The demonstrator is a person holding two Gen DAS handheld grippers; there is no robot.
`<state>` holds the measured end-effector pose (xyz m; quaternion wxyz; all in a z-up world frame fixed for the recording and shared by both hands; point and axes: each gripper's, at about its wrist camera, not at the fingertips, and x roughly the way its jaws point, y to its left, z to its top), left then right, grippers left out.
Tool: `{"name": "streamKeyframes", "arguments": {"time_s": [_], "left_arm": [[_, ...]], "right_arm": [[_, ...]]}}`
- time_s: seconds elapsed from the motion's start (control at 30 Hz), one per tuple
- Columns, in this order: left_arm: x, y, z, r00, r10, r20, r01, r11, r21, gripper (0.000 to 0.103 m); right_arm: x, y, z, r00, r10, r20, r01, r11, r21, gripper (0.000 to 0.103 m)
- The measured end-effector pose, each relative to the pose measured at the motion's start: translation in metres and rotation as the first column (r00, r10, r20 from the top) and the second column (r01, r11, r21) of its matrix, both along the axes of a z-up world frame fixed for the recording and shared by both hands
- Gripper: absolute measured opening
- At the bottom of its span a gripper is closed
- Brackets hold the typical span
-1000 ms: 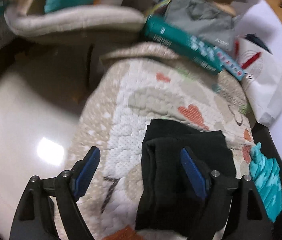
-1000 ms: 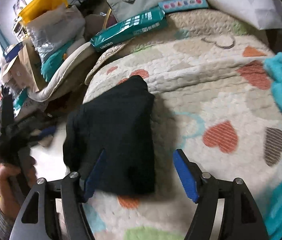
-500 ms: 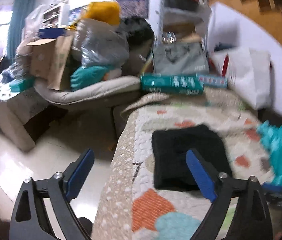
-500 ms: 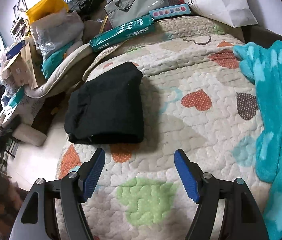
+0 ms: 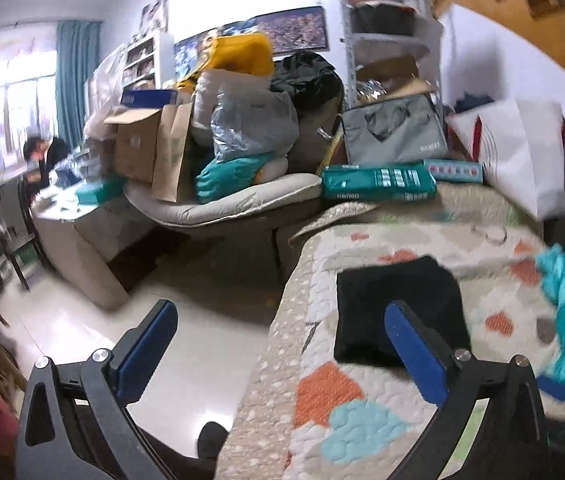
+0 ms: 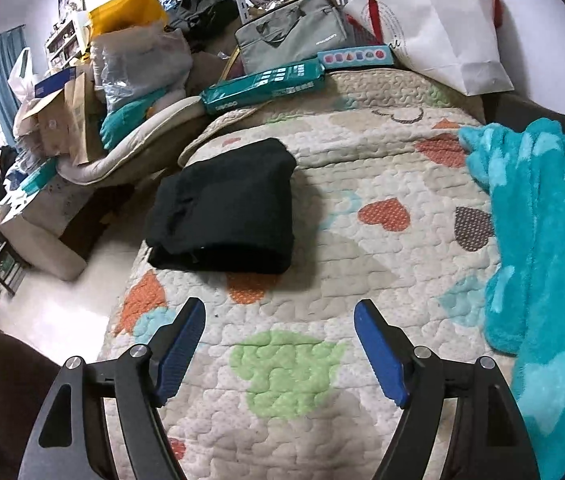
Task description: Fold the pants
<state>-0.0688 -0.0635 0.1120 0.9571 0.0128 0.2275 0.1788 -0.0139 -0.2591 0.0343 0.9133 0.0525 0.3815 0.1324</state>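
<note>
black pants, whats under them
The folded black pants lie on the heart-print quilt, near its edge. The quilt's pattern beneath them is covered.

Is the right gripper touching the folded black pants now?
Apart. The right wrist view shows bare quilt between the right gripper and the folded black pants; its fingers are open and empty.

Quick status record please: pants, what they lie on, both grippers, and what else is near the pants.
pants: black pants folded into a compact stack, lying flat near the quilt's edge
surface: heart-patterned quilt
left gripper: open, jaws just been widening, nothing between them
right gripper: open, jaws just been widening, empty, short of the pants
nearby: teal blanket apart from the pants; green pack at the quilt's far end
</note>
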Motion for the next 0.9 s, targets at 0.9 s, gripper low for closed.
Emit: {"name": "streamKeyframes", "arguments": {"time_s": [0.9], "left_arm": [[-0.006, -0.024, -0.047, 0.974, -0.079, -0.213, 0.057, 0.993, -0.104, 0.103]], "right_arm": [[-0.007, 0.007, -0.009, 1.0, 0.0, -0.011, -0.001, 0.999, -0.044, 0.086]]}}
